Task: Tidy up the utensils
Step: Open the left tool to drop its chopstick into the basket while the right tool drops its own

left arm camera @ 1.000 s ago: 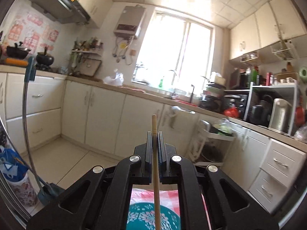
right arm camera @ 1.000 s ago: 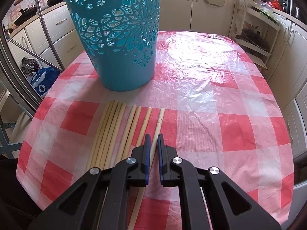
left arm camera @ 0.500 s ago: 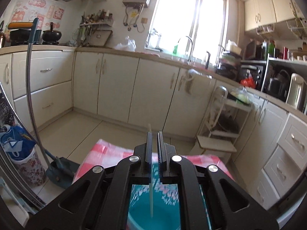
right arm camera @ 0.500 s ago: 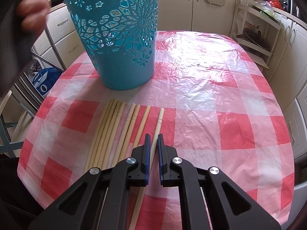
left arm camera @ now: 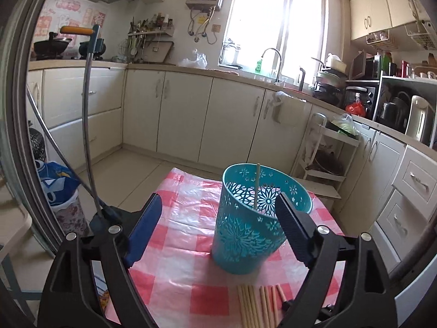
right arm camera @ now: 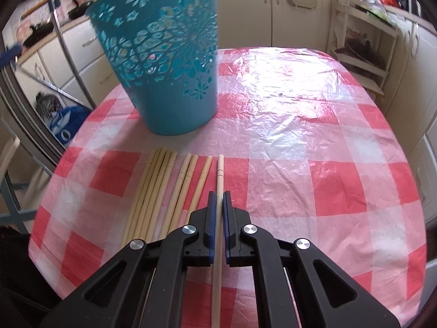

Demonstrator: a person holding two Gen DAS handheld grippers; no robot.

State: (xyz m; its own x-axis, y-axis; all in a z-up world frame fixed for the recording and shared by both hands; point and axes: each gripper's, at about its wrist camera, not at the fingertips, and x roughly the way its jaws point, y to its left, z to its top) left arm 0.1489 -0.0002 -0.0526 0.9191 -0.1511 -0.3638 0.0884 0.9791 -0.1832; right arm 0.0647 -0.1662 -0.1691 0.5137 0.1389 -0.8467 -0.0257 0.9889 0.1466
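Chopsticks (right arm camera: 161,191) lie in a row on the checked tablecloth (right arm camera: 300,164), just in front of the teal basket (right arm camera: 164,63). One chopstick (left arm camera: 256,186) stands upright inside the basket. Left gripper (left arm camera: 218,213): jaws spread wide, holding nothing, the basket beyond them. Right gripper (right arm camera: 217,205): jaws closed narrowly on the rightmost chopstick (right arm camera: 218,191), which runs between the pads.

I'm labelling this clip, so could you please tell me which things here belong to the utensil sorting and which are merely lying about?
Job: blue basket, chopstick inside it, chopsticks on table, chopstick in right gripper.
Lying about: kettle, dustpan handle, faucet.
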